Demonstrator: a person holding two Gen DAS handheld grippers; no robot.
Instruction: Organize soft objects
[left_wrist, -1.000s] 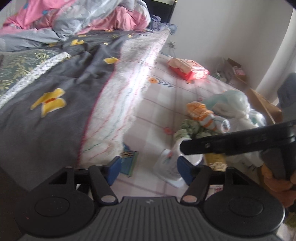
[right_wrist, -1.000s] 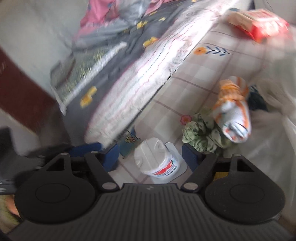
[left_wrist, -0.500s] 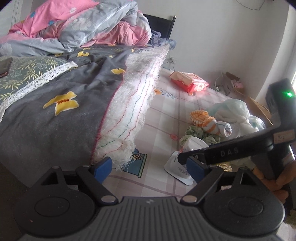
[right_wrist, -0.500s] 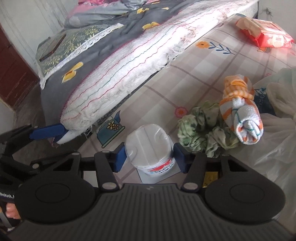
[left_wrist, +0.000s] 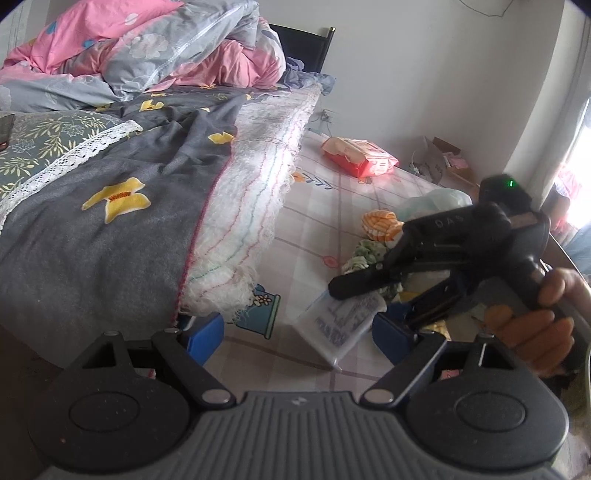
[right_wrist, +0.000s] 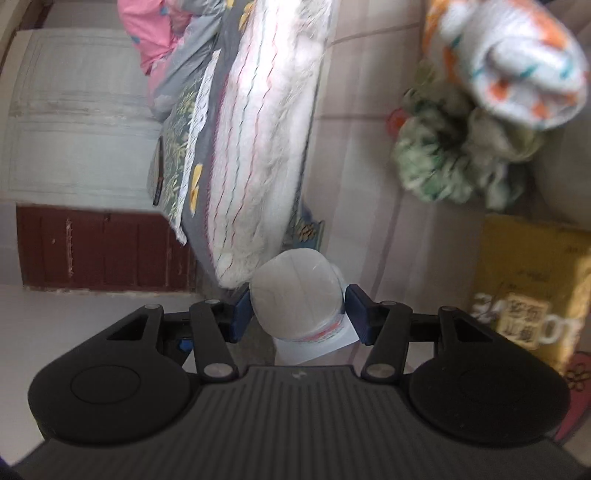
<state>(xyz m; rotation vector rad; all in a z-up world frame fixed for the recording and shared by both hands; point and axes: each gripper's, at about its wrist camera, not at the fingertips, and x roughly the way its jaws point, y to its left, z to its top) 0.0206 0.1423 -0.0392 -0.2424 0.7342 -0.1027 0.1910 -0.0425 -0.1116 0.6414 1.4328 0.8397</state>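
A: Bedroom floor, checked vinyl with flower prints (left_wrist: 332, 206), beside a low bed. Item one?

B: White soft pack (right_wrist: 295, 295), plastic-wrapped, probably tissues or wipes. It sits between the blue pads of the right gripper (right_wrist: 297, 312), whose jaws have just been closing; both pads now press its sides. From the left wrist view its flat printed face (left_wrist: 340, 317) hangs just above the floor, near the bed's fringed white blanket (left_wrist: 251, 206).

A: Handling?

B: Judged light, squashy, with slick film. Grip across the short sides, mid-body, as now; squeeze gently or it may slide.

A: Markings?

B: Blue print on the pack's face and a red band near its base, both unreadable. Yellow packet (right_wrist: 532, 295) to the pack's right carries Chinese characters, too blurred to read.

A: Other stock?

B: Beyond the pack: green patterned cloth (right_wrist: 454, 158), orange-and-white rolled towel (right_wrist: 509, 62), red packet (left_wrist: 360, 157) farther off.

A: Left gripper (left_wrist: 297, 338)?

B: Spread wide, empty, low over the floor beside the pack.
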